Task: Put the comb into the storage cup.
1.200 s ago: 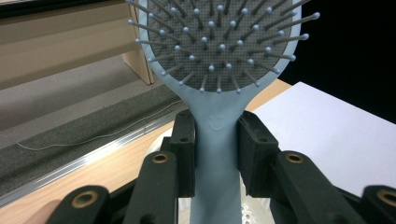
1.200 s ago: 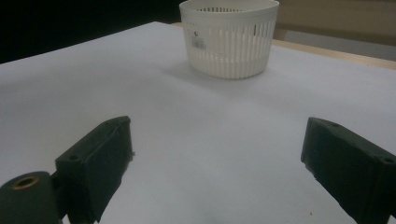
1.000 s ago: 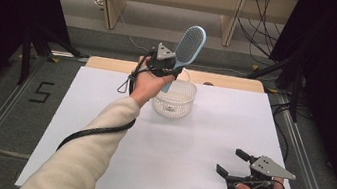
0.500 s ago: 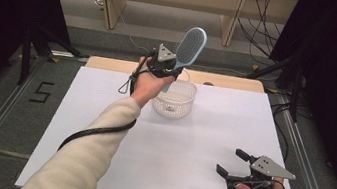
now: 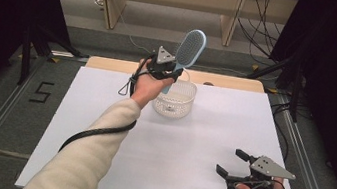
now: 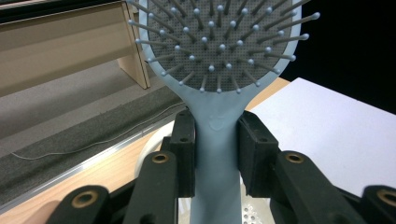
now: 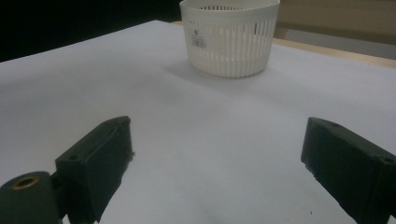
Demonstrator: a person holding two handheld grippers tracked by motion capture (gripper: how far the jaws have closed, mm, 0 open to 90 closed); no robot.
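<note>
High view: your left gripper (image 5: 168, 72) holds the hairbrush (image 5: 190, 47) upright over the basket (image 5: 175, 98) — lower it straight, handle first. Left gripper view: jaws clamped on the handle (image 6: 215, 140) — keep it centred. Right gripper view: right gripper (image 7: 215, 172) jaws wide apart, empty — leave it parked.

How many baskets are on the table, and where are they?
1. A white slotted plastic basket stands on the far middle of the white table, just below the blue hairbrush that the left gripper holds. No other basket is visible.
</note>
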